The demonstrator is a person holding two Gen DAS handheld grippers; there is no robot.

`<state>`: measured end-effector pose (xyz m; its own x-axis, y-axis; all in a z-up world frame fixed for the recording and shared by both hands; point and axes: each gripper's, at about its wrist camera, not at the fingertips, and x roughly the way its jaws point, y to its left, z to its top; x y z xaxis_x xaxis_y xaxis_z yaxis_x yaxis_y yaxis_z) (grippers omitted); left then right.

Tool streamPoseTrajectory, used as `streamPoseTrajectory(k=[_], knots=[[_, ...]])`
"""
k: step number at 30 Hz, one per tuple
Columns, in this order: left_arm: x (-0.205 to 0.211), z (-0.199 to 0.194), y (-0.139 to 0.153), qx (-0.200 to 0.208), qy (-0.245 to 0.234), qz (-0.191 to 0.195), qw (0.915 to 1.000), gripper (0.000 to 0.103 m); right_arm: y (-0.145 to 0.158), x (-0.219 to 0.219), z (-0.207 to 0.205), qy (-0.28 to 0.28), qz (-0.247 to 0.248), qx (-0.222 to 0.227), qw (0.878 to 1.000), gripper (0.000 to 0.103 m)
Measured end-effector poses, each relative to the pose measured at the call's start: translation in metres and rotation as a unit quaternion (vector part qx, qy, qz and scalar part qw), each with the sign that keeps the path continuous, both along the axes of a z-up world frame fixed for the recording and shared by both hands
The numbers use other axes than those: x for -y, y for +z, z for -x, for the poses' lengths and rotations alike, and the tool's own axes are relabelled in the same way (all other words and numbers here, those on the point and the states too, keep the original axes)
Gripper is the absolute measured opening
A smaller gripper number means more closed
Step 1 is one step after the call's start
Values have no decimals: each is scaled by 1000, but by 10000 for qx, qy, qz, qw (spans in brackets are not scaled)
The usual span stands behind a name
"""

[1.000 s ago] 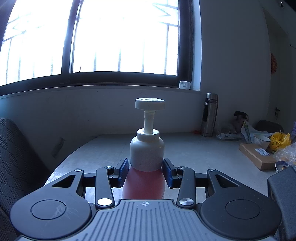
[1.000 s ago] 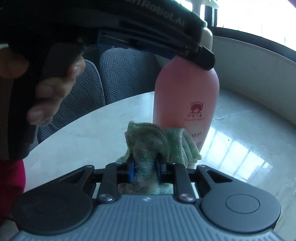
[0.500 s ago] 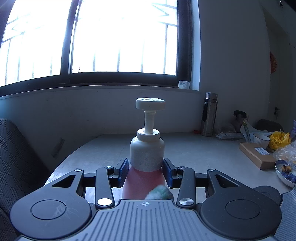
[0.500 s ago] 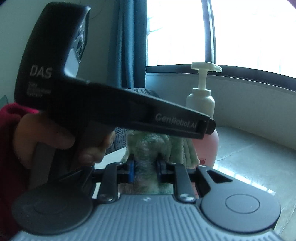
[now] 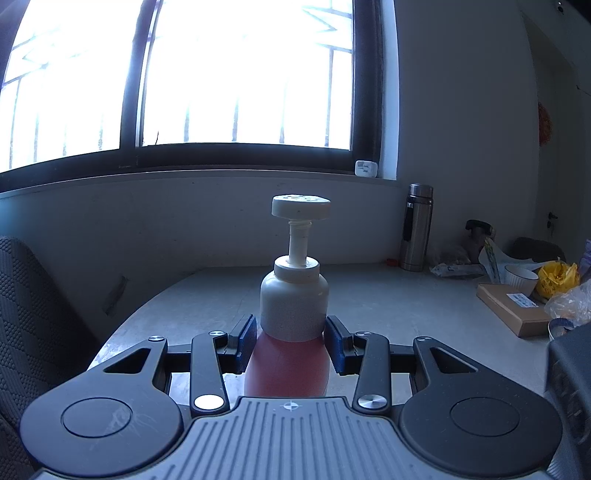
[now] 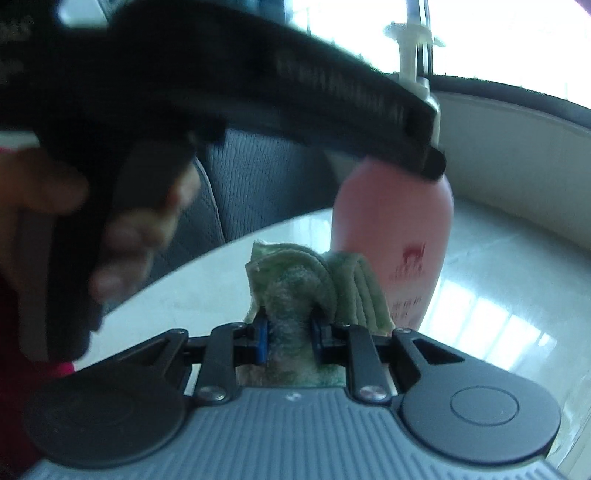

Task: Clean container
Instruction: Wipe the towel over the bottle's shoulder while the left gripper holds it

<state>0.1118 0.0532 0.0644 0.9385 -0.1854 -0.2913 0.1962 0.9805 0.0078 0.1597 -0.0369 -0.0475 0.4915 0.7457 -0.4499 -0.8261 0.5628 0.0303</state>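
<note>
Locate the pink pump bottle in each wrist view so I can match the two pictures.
Left wrist view: the pink pump bottle stands bottom centre, clamped between the left tongs just below its white collar.
Right wrist view: it stands right of centre, behind the green cloth gripped by the right tongs.
Shared landmark: the white pump head.

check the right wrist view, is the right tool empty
No, the right tool is shut on a bunched green cloth beside the pink pump bottle.
</note>
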Motion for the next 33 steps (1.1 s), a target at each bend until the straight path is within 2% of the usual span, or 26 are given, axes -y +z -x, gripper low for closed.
streamPoseTrajectory(k=[3,8,16,19,21,22,33], knots=[[0,0,0,-1,-2,1,10000,43,-5,-2,-1,-19,109,-37,9999,21],[1,0,0,-2,-4,-1,10000,43,1,2,2,-32,-4,-3,10000,21],[2,-1,1,-7,6,7,10000,43,26,24,17,-114,-438,495,9977,21],[2,-1,0,-8,7,9,10000,43,28,31,17,-167,-524,507,9972,21],[2,-1,0,-7,2,3,10000,43,26,28,17,-180,-482,483,9975,21],[2,-1,0,-7,4,4,10000,43,35,33,26,-178,-447,477,9977,21],[2,-1,0,-11,6,28,10000,43,1,8,29,-166,111,91,9998,21]])
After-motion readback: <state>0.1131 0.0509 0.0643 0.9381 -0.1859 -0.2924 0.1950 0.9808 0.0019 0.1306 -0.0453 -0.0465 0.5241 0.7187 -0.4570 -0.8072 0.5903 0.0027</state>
